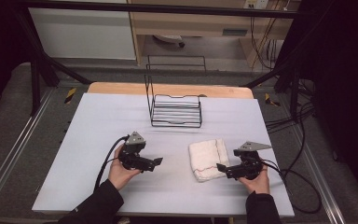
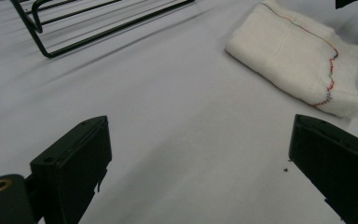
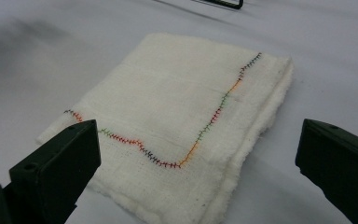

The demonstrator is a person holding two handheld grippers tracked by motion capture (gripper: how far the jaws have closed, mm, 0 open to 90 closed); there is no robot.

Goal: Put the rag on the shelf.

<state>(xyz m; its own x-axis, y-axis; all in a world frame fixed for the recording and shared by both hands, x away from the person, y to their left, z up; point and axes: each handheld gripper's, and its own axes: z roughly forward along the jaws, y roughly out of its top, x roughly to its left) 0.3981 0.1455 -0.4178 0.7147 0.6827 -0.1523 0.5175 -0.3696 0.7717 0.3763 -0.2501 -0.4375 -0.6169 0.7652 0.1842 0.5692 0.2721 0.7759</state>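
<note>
Setting: workshop bay, dark frame rails at the sides, pale cabinet and wooden shelving at the back.
Counter [image 1: 98, 140]: white sheet over a wooden top, wood edge showing at the far side.
Wire rack [image 1: 176, 111]: black, upright back, standing at the far middle of the counter; holding nothing.
Folded cloth [image 1: 208, 158]: white, several layers thick, multicoloured stitched line along one edge; lying flat on the near right of the counter, well apart from the wire rack.
Left tongs [image 1: 157, 161]: held low over the bare counter, left of the folded cloth; jaws wide apart, nothing between them, cloth ahead and to the right in the left gripper view.
Right tongs [image 1: 221, 166]: at the near right corner of the folded cloth; jaws wide apart, straddling the near edge in the right gripper view, not closed on it.
Contact: cannot tell whether the right tongs touch the fabric.
Progress: early, judged from the layout; cloth ungrasped and folded.
Remaining: grip on the cloth, then whatever handling follows, possibly toward the rack.
</note>
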